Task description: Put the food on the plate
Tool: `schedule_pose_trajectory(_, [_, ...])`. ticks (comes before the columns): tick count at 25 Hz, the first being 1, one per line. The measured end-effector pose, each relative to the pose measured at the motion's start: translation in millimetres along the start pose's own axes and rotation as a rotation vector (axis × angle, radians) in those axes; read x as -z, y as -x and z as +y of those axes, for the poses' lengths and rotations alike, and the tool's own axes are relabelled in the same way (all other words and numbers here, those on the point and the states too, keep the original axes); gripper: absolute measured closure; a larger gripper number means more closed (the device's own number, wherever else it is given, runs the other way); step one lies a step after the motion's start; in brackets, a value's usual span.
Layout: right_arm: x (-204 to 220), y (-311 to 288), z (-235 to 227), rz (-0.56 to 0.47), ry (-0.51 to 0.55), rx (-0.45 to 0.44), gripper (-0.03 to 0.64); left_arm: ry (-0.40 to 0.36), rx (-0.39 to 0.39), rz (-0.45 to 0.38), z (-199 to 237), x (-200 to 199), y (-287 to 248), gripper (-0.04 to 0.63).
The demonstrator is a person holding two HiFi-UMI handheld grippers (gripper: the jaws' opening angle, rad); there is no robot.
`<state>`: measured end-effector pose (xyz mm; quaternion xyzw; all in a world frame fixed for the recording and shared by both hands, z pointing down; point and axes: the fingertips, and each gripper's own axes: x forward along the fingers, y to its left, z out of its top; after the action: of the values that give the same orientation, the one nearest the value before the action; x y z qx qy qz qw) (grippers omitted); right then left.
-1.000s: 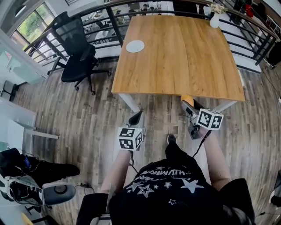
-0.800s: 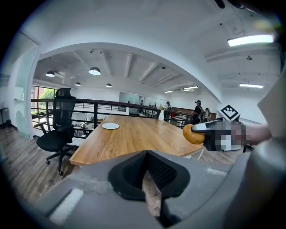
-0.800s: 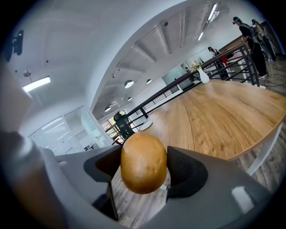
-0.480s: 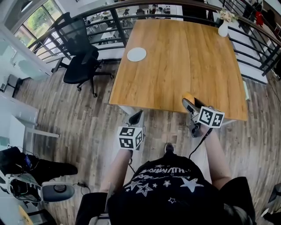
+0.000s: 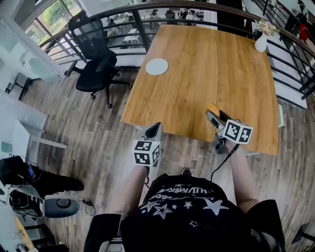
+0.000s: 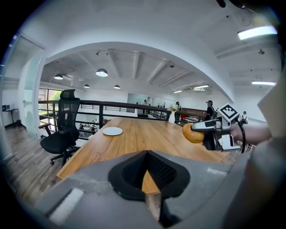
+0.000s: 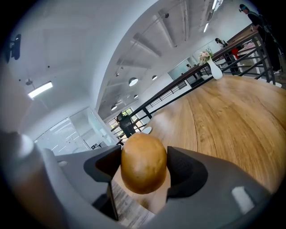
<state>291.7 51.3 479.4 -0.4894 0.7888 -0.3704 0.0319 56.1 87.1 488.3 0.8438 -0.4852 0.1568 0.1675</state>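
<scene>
A round golden-brown food item [image 7: 143, 157], like a bread roll, sits between the jaws of my right gripper [image 7: 144, 172], which is shut on it. In the head view that gripper [image 5: 213, 114] holds the food [image 5: 212, 108] just over the near edge of the wooden table [image 5: 197, 78]. The white plate [image 5: 157, 66] lies bare at the table's far left, well away from the food. My left gripper [image 5: 156, 128] hangs at the near table edge, shut and holding nothing; its own view shows its pads [image 6: 166, 170] meeting at the tips. That view also catches the plate [image 6: 112, 131] and the food [image 6: 192, 133].
A white vase with flowers [image 5: 261, 42] stands at the table's far right corner. A black office chair [image 5: 96, 64] is left of the table beside a dark railing [image 5: 123, 15]. Bags and gear [image 5: 29, 192] lie on the wood floor at lower left.
The table has drawn nearer in the head view. Both grippers have moved forward from over the floor to the table's near edge, the right one still holding the food.
</scene>
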Motion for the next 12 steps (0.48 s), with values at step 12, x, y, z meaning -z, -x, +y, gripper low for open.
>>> schedule_pose_trajectory(12, [0,-22,-8,0.049,-0.027,-0.038,0.291,0.025,-0.060,0.012,8,-6,-4,0.594])
